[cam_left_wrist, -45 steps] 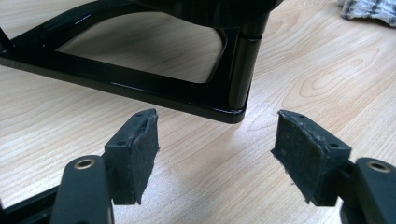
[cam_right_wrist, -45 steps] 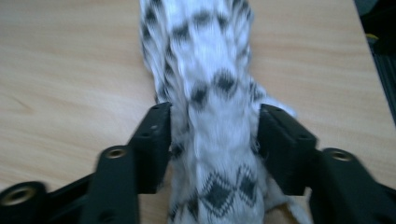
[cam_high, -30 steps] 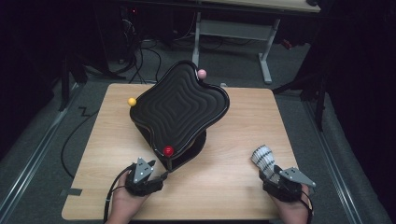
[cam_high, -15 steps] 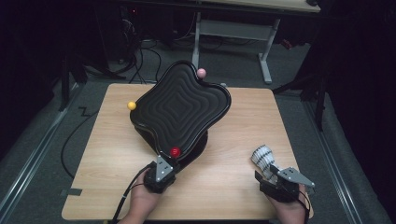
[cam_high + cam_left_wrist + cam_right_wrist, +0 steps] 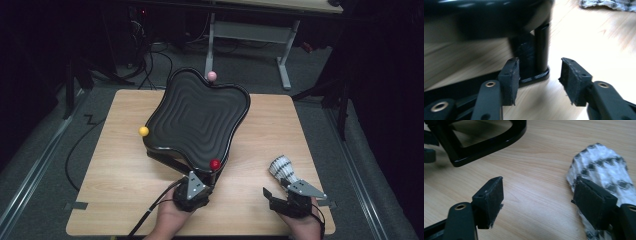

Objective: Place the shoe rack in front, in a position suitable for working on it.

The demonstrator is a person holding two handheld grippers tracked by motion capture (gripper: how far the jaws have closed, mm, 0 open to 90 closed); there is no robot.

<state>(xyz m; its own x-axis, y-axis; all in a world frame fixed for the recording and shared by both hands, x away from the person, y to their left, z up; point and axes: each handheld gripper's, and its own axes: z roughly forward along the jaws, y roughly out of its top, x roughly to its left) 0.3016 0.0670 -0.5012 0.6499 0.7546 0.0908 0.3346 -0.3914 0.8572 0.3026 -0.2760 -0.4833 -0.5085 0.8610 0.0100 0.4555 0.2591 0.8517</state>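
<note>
We see a black tray tilted on the table, our left gripper near its red ball.

Table: tilted tray on stand, centre; crumpled cloth right of it, near front edge.

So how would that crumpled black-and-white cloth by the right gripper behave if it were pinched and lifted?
The cloth looks soft and creased, so it would probably sag and drape, not hold shape. It seems light for its bulk. Its bunched folds lying flat on the table suggest it would slide or unfold, not roll.
</note>
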